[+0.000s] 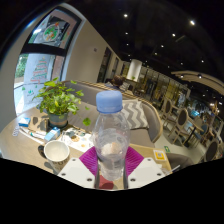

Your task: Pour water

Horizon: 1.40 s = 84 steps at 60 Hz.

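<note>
Fingers (111,168) clench the bottle (111,135) upright between your 2 pads (92,160), cap still on so nothing spills, with the cup (56,152) waiting just left on the table (20,148).

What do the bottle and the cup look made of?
Bottle: clear plastic, apparently, see-through ribbed body with a matte pale blue cap; it stands between the gripper fingers. Cup: likely glazed ceramic, white and smooth, though plastic is possible.

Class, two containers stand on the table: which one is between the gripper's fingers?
The capped plastic bottle, between the pink pads; the white cup stands off to its side.
</note>
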### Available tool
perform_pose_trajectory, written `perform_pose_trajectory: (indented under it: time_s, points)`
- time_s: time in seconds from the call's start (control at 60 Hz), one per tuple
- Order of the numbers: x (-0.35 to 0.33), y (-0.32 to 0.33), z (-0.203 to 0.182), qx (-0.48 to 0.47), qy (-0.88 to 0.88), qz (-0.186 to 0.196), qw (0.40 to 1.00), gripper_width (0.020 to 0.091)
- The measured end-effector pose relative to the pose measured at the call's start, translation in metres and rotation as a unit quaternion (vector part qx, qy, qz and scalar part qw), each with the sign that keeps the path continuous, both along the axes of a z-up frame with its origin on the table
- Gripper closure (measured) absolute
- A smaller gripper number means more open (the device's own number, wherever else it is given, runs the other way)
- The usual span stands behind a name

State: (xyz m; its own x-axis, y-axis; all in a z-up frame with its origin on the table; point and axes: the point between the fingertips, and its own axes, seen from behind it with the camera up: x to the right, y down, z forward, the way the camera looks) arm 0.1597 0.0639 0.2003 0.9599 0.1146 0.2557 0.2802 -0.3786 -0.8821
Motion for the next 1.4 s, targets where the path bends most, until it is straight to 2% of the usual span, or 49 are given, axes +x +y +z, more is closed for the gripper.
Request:
perform_pose_trajectory:
  time_s: [0.2, 0.5, 0.633, 0.85, 0.883, 0.95, 0.983, 1.033, 1.083, 1.4]
  points:
    - [0.006, 0.007, -0.086, -0.055, 0.112, -0.015, 0.992, 0.0788]
    - [0.012, 0.015, -0.139, -0.077, 0.135, 0.003, 0.988, 0.0784]
    - [0.015, 0.011, -0.136, -0.061, 0.145, 0.004, 0.988, 0.0742]
    - [0.020, 0.008, -0.136, -0.070, 0.145, -0.018, 0.987, 0.0558]
    - [0.021, 0.006, -0.137, -0.075, 0.143, -0.021, 0.987, 0.0511]
    - [0.021, -0.004, -0.139, -0.091, 0.139, -0.026, 0.986, 0.0309]
    - [0.021, -0.009, -0.136, -0.093, 0.138, -0.028, 0.986, 0.0234]
    - [0.024, -0.018, -0.129, -0.093, 0.129, -0.037, 0.987, 0.0268]
    - [0.025, -0.029, -0.122, -0.097, 0.117, -0.045, 0.987, 0.0243]
    - [-0.016, -0.173, -0.055, -0.140, 0.094, -0.087, 0.982, 0.0251]
